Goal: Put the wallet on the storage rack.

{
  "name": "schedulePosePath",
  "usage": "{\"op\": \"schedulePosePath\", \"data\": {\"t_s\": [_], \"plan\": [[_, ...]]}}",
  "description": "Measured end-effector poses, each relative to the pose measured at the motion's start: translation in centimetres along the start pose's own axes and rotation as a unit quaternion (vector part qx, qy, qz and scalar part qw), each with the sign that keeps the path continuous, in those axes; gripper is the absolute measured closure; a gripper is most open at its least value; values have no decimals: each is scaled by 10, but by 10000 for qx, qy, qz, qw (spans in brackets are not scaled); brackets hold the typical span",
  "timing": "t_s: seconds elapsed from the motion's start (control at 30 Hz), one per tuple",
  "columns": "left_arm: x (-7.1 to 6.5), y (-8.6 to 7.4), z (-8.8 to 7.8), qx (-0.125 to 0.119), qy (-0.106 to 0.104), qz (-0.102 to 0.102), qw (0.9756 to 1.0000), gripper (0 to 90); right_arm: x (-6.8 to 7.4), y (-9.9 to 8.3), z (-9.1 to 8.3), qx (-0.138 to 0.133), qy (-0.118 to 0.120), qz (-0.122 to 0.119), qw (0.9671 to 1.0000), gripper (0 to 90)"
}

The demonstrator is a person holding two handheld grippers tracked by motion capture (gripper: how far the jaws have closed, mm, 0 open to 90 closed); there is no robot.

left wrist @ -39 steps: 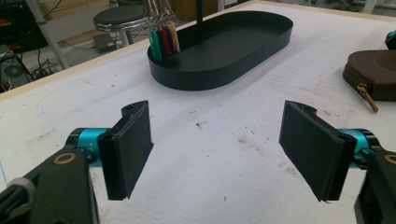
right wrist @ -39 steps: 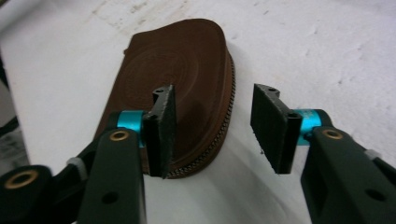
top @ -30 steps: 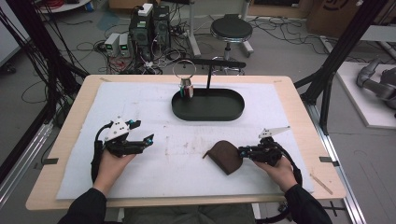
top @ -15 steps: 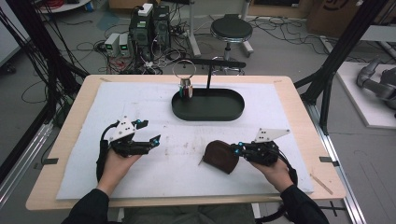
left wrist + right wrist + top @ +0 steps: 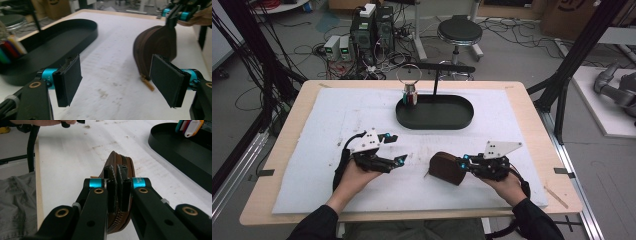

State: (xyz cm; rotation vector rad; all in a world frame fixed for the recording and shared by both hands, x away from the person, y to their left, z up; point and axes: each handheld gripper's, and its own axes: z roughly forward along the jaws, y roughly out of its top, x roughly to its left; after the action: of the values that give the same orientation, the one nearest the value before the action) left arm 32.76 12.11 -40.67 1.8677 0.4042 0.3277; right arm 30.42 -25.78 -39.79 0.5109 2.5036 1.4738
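Observation:
A brown zippered pouch stands on its edge on the white mat, front centre. My right gripper is shut on the pouch's right rim; in the right gripper view the jaws pinch the pouch by its zipper. My left gripper is open a little to the pouch's left, its jaws pointing right at it. In the left gripper view the open pads have nothing between them. Just beyond the right pad are the pouch and its brass zipper pull, apart from the pad.
A black oval tray lies behind the grippers at mid-table. A bunch of coloured key tags hangs from a ring stand at its left end. The white mat covers most of the wooden table.
My left gripper has moved right, closer to the pouch. The right gripper has shifted slightly left with the pouch, which now stands more upright.

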Motion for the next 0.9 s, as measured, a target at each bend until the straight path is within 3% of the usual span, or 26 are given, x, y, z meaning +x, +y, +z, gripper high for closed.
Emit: {"op": "schedulePosePath", "data": {"t_s": [0.3, 0.43, 0.7, 0.9], "plan": [[-6, 7, 25, 67, -605, -30, 9981, 258, 2, 0, 0, -8, 235, -134, 9996, 887], [-9, 8, 36, 94, -783, -34, 9969, 274, 3, 0, 0, 5, 316, -210, 9993, 887], [-13, 10, 62, 432, -1126, 46, 9927, 290, 3, 0, -2, 58, 564, -302, 9979, 886], [-19, 10, 78, 656, -1412, 95, 9878, 319, 2, -1, -3, 59, 650, -320, 9974, 886]]}}
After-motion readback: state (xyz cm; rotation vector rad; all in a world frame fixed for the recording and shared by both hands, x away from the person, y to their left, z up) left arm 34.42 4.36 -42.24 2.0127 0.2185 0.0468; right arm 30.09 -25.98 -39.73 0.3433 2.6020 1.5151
